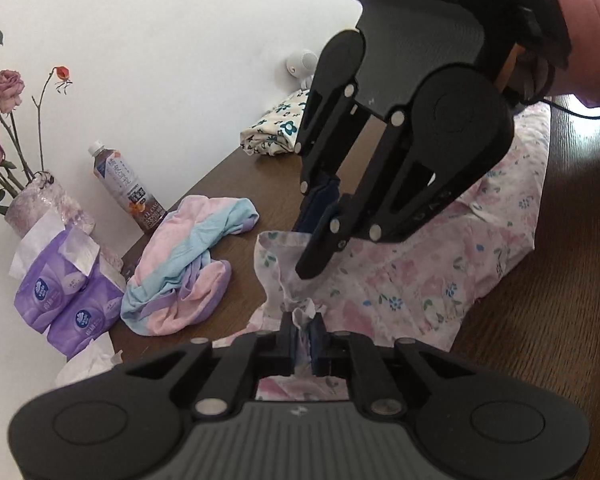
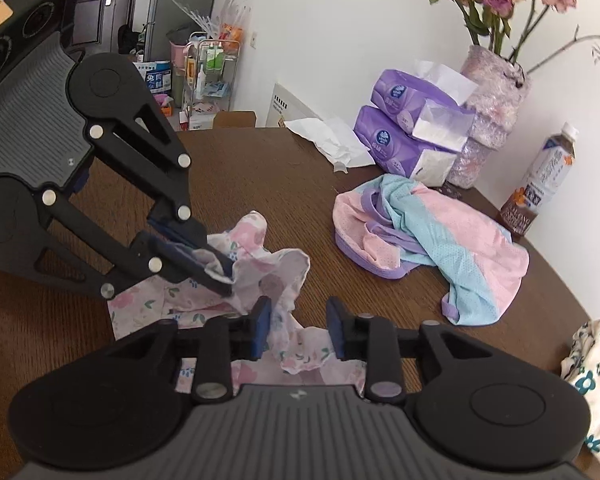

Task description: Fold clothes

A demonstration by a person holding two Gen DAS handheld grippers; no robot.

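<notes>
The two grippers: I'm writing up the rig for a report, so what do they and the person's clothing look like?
Both the left gripper and right gripper are matte black linkages with silver pivot pins, blue finger pads and ribbed grey bodies. A thin black cable trails from the right one, beside a pink sleeve.

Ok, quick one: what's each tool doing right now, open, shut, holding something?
Left tool: shut on the floral garment, pinching a bunched edge.
Right tool: open, its pads either side of the same garment's crumpled edge, not gripping it.
</notes>
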